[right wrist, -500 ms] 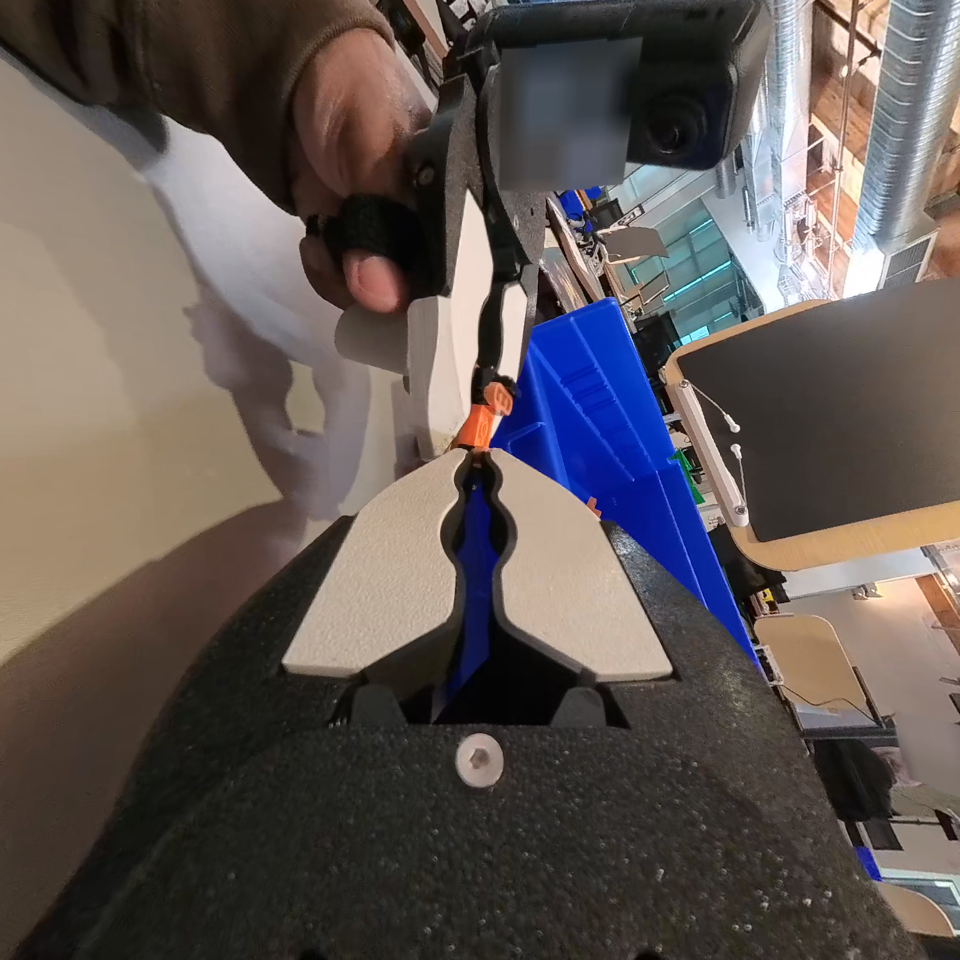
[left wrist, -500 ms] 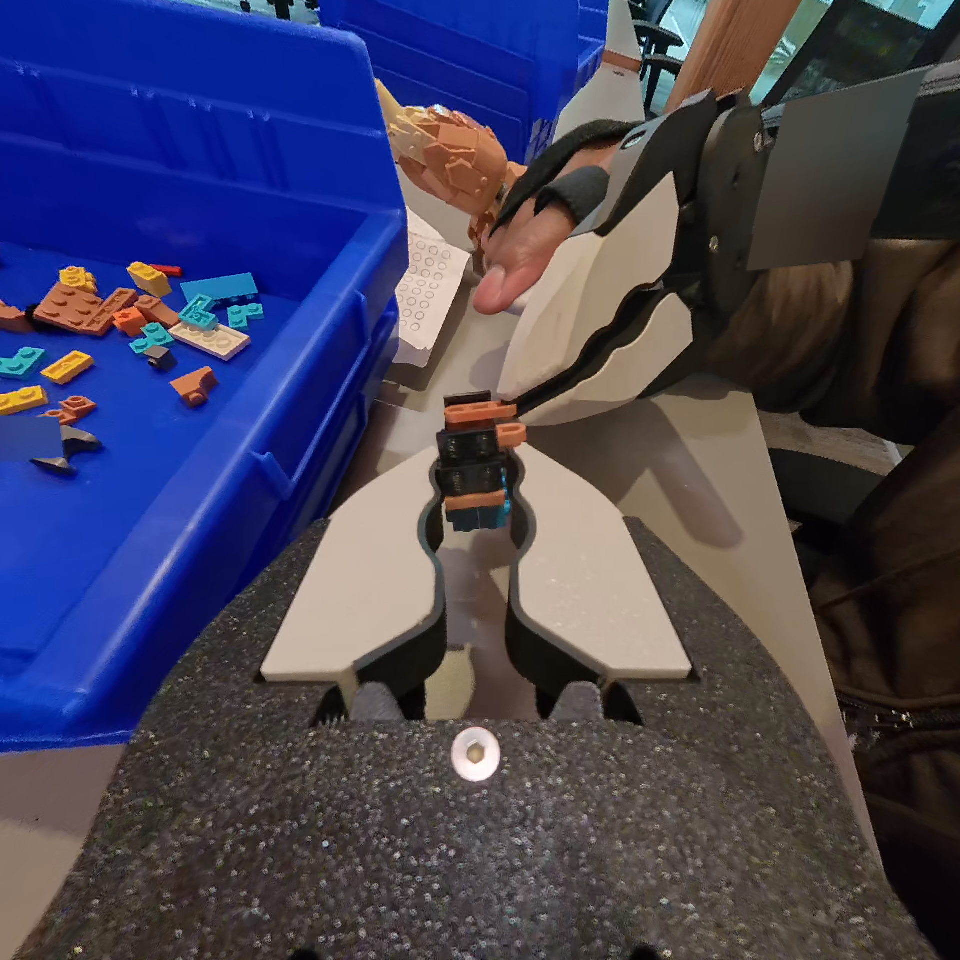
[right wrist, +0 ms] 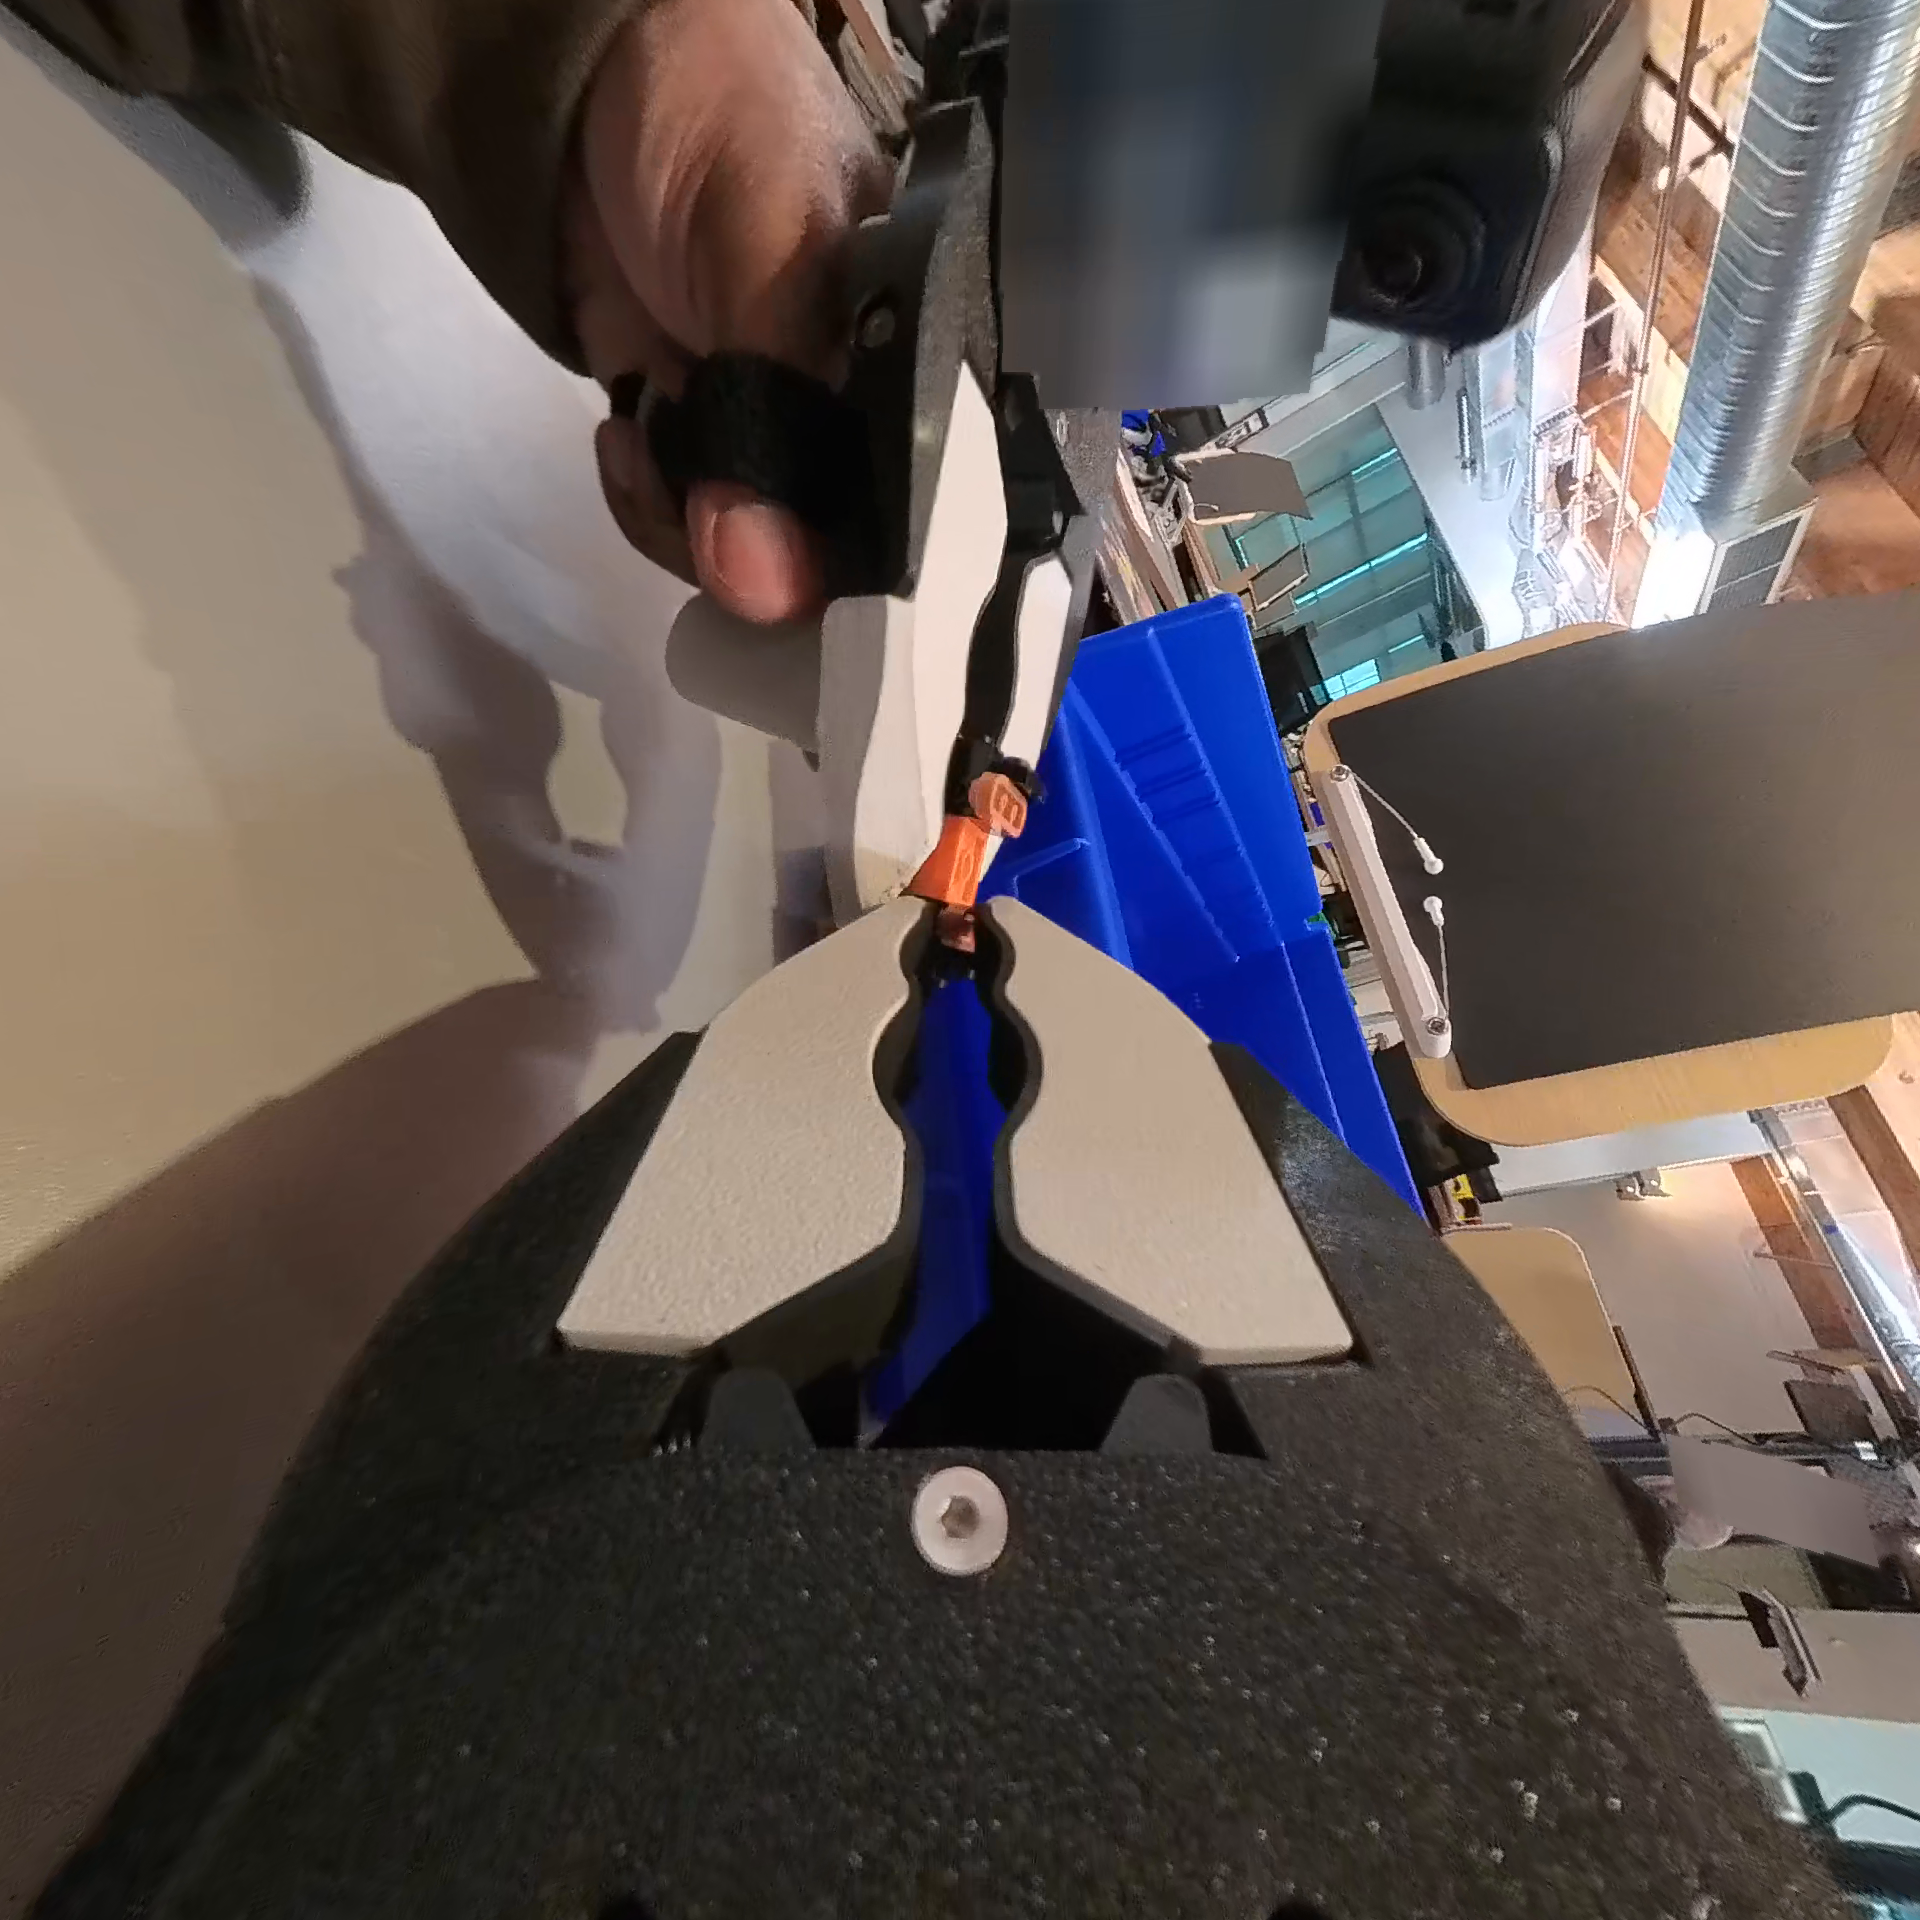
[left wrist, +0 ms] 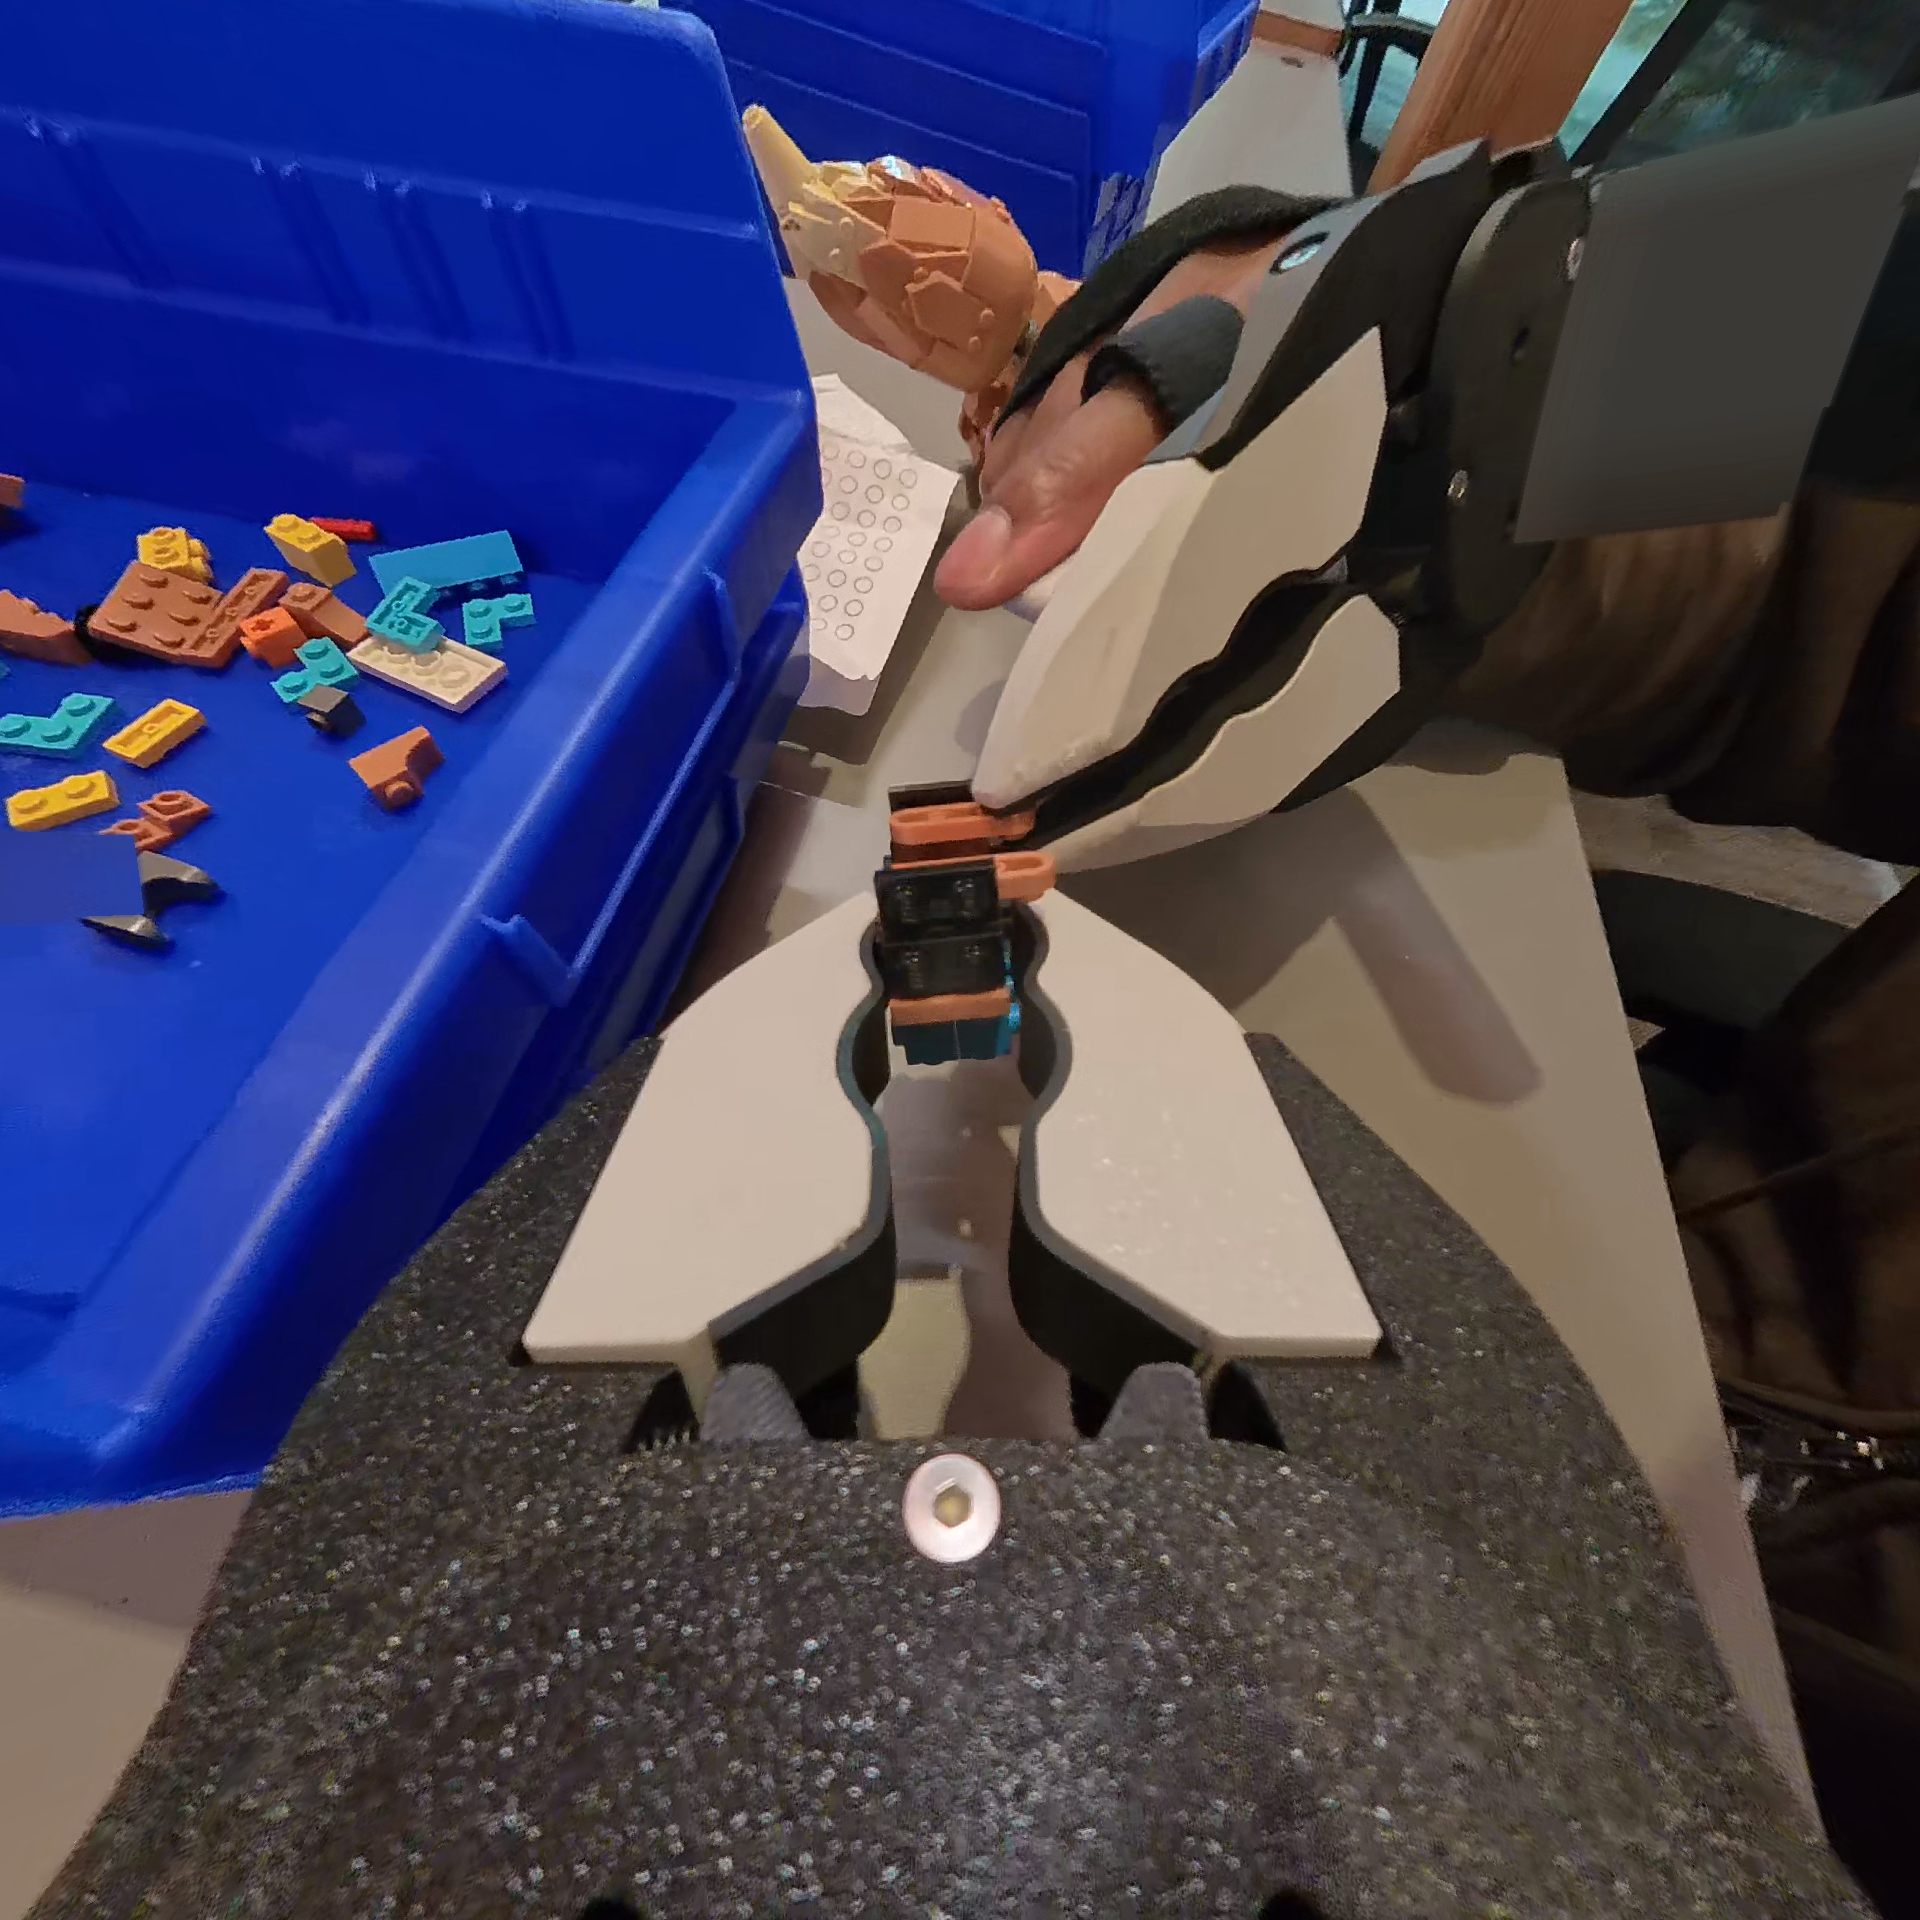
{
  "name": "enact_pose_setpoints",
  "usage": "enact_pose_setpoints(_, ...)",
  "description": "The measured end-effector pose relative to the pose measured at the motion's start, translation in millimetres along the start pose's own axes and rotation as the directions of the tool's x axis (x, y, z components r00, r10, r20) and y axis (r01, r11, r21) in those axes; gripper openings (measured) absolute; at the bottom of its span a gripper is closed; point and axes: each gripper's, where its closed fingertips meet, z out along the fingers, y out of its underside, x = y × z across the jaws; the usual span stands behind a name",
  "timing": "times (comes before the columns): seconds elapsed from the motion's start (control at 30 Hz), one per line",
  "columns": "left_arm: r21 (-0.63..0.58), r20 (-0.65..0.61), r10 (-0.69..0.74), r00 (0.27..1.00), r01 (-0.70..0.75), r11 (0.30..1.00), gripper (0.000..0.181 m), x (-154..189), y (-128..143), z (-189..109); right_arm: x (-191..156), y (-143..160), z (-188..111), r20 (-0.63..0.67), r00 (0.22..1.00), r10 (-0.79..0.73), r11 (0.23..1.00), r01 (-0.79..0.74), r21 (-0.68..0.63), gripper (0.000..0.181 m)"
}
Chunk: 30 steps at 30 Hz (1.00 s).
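Observation:
My left gripper (left wrist: 951, 920) is shut on a small brick assembly (left wrist: 940, 961) of black, orange-brown and teal bricks and holds it upright above the grey table (left wrist: 1299, 1039). My right gripper (left wrist: 1023, 826) comes in from the right. It is shut on the end of an orange-brown plate (left wrist: 945, 826) at the top of that assembly. In the right wrist view my right gripper (right wrist: 956, 920) pinches the orange piece (right wrist: 951, 868), and the left gripper (right wrist: 971, 821) stands just beyond it, held by a hand (right wrist: 707, 260).
A big blue bin (left wrist: 582, 914) on the left holds several loose bricks (left wrist: 312, 644). A brown brick model (left wrist: 914, 270) and a white sheet with circles (left wrist: 862, 540) lie behind it. More blue bins (left wrist: 935, 83) stand at the back. A dark sleeve (left wrist: 1766, 675) is at the right. The tips of both grippers are at nearly the same place. My right gripper's tips are some 20 cm from the brown brick model (left wrist: 914, 270).
Almost nothing. Both grippers keep their grip, and the left gripper looks slightly nearer in the right wrist view.

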Motion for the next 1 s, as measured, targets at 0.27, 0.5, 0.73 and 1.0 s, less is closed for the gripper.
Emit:
enact_pose_setpoints(0.27,0.040,0.000,0.009,1.000,-0.009,0.999,0.021,-1,-7,-4,8,-4,-1,0.010,0.988,0.156,0.987,-0.157,0.033,0.006)
enact_pose_setpoints(0.5,0.041,0.015,0.016,1.000,-0.017,0.999,0.021,-1,-10,-7,12,-7,-1,0.003,0.977,0.215,0.975,-0.215,0.060,0.006)
enact_pose_setpoints(0.73,0.022,0.044,0.025,0.999,-0.026,0.999,0.021,-3,-9,-9,13,-8,1,0.003,0.965,0.262,0.962,-0.262,0.073,0.006)
enact_pose_setpoints(1.0,0.008,0.051,0.018,0.999,-0.018,1.000,0.021,-4,-8,-12,13,-8,3,-0.085,0.984,0.156,0.988,-0.153,0.034,0.005)
